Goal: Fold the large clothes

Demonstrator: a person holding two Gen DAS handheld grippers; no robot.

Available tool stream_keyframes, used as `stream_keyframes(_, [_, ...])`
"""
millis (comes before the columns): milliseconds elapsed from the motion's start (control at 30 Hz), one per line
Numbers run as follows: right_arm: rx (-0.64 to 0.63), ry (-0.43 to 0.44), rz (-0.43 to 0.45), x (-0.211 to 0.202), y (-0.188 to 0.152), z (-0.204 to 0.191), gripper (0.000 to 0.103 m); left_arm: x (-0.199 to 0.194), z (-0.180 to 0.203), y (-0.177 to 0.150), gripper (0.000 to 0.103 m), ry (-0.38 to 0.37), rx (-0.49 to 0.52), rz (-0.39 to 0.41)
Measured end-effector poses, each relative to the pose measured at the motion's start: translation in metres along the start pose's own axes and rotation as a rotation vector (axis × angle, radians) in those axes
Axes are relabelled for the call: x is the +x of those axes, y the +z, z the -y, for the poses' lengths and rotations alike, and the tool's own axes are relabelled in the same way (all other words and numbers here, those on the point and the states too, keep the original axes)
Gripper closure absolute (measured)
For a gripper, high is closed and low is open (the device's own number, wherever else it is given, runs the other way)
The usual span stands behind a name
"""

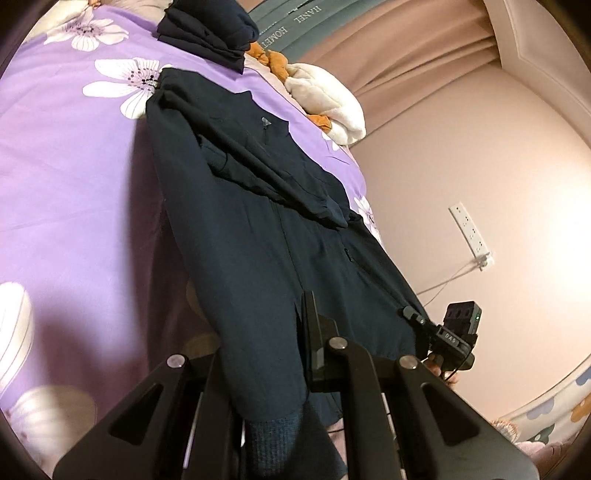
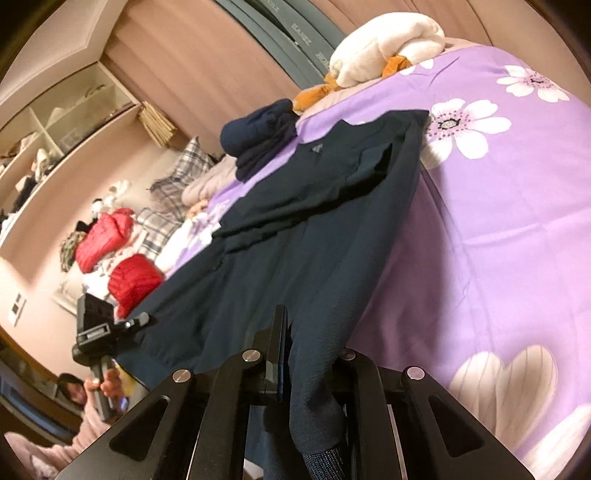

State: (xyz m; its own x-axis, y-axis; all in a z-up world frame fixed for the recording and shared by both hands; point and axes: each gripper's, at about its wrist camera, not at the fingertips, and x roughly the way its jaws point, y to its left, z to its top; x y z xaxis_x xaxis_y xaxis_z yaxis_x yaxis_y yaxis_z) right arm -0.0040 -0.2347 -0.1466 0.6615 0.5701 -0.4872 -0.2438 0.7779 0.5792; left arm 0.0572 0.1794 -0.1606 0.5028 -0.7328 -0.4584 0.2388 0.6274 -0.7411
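Left wrist view shows the bed (image 1: pixel 66 177) first, its purple bedspread printed with big white flowers, and on it the dark navy zip jacket (image 1: pixel 251 229) I am folding, laid lengthwise with one sleeve already crossed over the chest. Its hem hangs toward me off the bed's near edge. My left claw (image 1: pixel 310 343) is pressed together on one hem corner, cloth draping down over its fingers. My right claw (image 2: pixel 286 354) pinches the other hem corner the same way; seen from the left, it (image 1: pixel 410 314) sits at the jacket's far edge.

I judge the jacket light, soft and limp, with a slightly slick weave; it will sag between my two grips, so holding both hem corners and keeping them level should carry the fold toward the collar without the sleeve sliding off.

Behind lie a folded navy garment (image 1: pixel 207 33), a cream blanket (image 2: pixel 388 48) and red puffer jackets (image 2: pixel 118 258).

A small pale logo (image 1: pixel 265 122) marks the chest, unreadable. The headboard band (image 1: pixel 295 18) reads partly "HANEL HOME".
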Motion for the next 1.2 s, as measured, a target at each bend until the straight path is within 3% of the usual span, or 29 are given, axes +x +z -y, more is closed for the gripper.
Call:
stream_keyframes(767, [-0.161,0.153,0.181,-0.088,-0.031,-0.061,0.090,-0.094,0.085,-0.072,0.094,-0.106,0.165,0.093])
stream_keyframes(967, [-0.215,0.227,0.256,-0.108,-0.040,-0.072,0.090,-0.115,0.108,-0.079,0.094,-0.149,0.228,0.130])
stream_keyframes(1200, [-0.245,0.238,0.298,-0.116,-0.034,-0.070,0.090,-0.120,0.114,-0.070,0.094,-0.180,0.245,0.150])
